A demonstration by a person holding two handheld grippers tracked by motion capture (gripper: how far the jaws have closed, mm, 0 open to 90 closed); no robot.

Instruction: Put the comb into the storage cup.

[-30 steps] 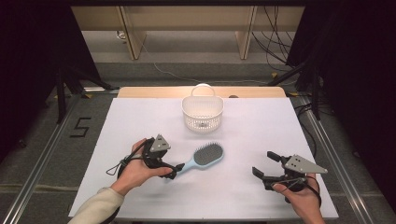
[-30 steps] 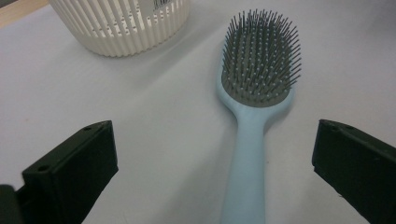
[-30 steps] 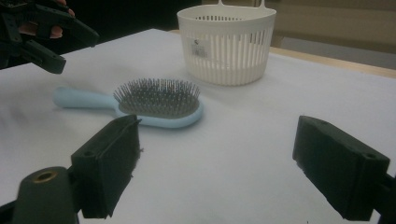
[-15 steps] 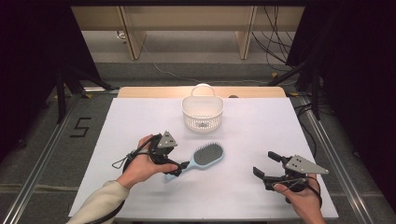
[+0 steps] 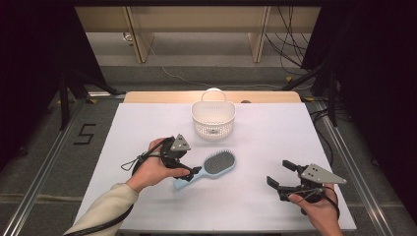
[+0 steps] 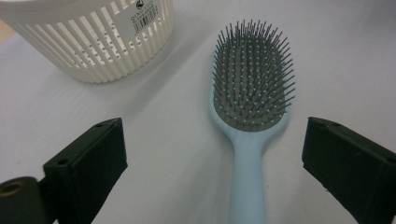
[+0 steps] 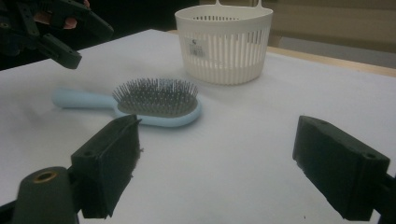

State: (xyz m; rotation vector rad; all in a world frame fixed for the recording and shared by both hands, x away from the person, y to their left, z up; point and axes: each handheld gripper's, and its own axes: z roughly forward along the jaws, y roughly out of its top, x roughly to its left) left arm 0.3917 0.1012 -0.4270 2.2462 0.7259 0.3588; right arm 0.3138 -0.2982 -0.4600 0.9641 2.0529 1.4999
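Note:
A light-blue hairbrush (image 5: 212,166) lies bristles up on the white table, its handle pointing to the near left. My left gripper (image 5: 189,169) is at the handle's end. In the left gripper view the brush (image 6: 250,93) lies between the wide-apart jaws of that gripper (image 6: 215,135); they have just been closing a little, and the pads do not touch the handle. My right gripper (image 5: 281,173) rests open at the near right with nothing between its jaws. From the right gripper (image 7: 219,135) the brush (image 7: 156,100) is ahead and to the left.
A white slatted basket (image 5: 213,120) with a handle stands at the table's far middle, just beyond the brush (image 6: 88,42) (image 7: 224,42). The white table sheet (image 5: 275,137) ends in a wooden strip at the back. Dark frames and cables flank the table.
The left hand has edged slightly right and away, toward the brush handle. The right hand and the brush have stayed put.

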